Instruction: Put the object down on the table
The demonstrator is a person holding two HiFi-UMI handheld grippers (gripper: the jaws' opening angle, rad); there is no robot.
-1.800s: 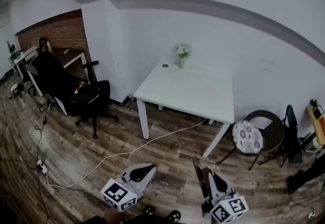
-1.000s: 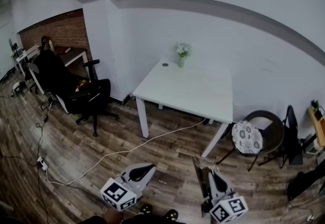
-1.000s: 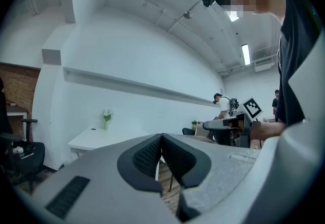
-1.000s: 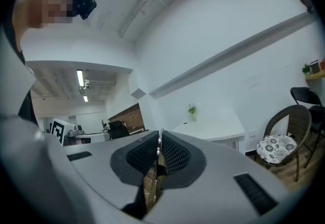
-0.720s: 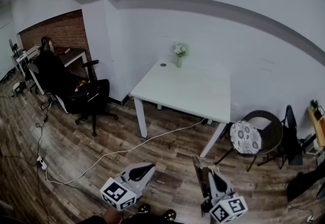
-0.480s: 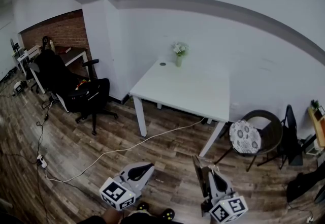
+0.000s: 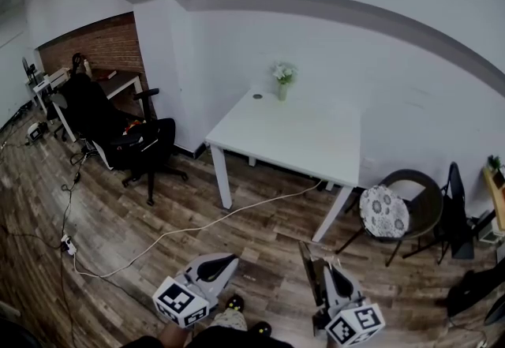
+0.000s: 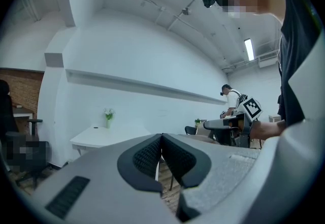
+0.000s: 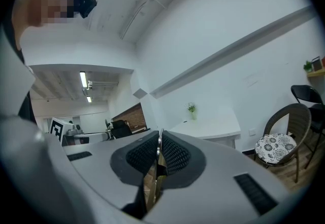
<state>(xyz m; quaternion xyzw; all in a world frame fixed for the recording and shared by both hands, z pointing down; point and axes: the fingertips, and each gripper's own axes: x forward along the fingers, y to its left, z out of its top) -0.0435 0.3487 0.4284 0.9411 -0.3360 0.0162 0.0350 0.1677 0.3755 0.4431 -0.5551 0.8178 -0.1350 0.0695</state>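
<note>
A white table point(image 7: 300, 137) stands against the wall, well ahead of me, with a small vase of flowers point(image 7: 282, 78) at its back edge. My right gripper point(image 7: 329, 269) hangs low over the wooden floor, shut on a thin dark flat object point(image 7: 309, 274) that stands on edge. In the right gripper view the pads point(image 9: 175, 154) press on that thin plate point(image 9: 158, 159), with the table point(image 9: 213, 127) far beyond. My left gripper point(image 7: 229, 261) is beside it at the left, shut with nothing between its pads point(image 8: 147, 154).
A black office chair point(image 7: 134, 145) stands left of the table. A wicker chair with a patterned cushion point(image 7: 394, 212) is at its right. A white cable point(image 7: 181, 236) runs across the floor to a power strip point(image 7: 69, 244). Another person point(image 8: 231, 103) shows in the left gripper view.
The head view has shifted a little, so the table and chairs drift slightly rightward. A shoe shows more at the bottom edge. Both grippers keep their places and stay shut.
</note>
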